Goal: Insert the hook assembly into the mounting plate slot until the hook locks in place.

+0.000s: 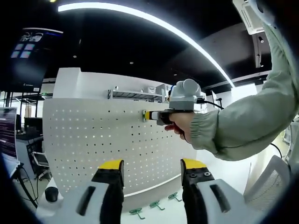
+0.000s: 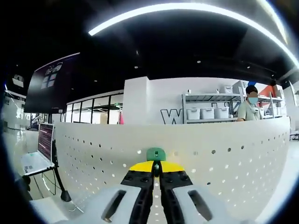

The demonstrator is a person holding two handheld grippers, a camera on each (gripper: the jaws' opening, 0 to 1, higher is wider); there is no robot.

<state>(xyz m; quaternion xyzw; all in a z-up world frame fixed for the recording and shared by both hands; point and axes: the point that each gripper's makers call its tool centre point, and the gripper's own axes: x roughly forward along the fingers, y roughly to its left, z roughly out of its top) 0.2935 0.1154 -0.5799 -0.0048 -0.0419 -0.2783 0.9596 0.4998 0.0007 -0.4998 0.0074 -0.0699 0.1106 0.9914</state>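
In the left gripper view, the left gripper [image 1: 152,169] rises from the bottom with its two yellow-tipped black jaws spread wide apart and nothing between them. Ahead stands the white perforated mounting plate [image 1: 93,140], a pegboard panel dotted with rows of small holes. Near its upper right part, the right gripper [image 1: 150,115] comes in from the right, held by a person's hand [image 1: 180,123] in a pale green sleeve [image 1: 243,121], its yellow tip touching the board. On the white table surface [image 1: 159,212] at the foot of the board lie three small green hooks [image 1: 155,204], side by side between the left gripper's jaws. A black laptop screen [image 1: 7,130] stands at the far left.

In the right gripper view, the right gripper [image 2: 156,171] has its yellow-tipped jaws pressed together on the small green hook assembly [image 2: 156,153], which sits at the jaw tips right against the white perforated mounting plate [image 2: 233,154], near the board's upper edge. Whether the hook is seated in a slot cannot be told. An open laptop on a stand [image 2: 39,151] sits at the left. Behind the board, a person [image 2: 248,108] stands by grey metal shelving with white bins [image 2: 208,111].
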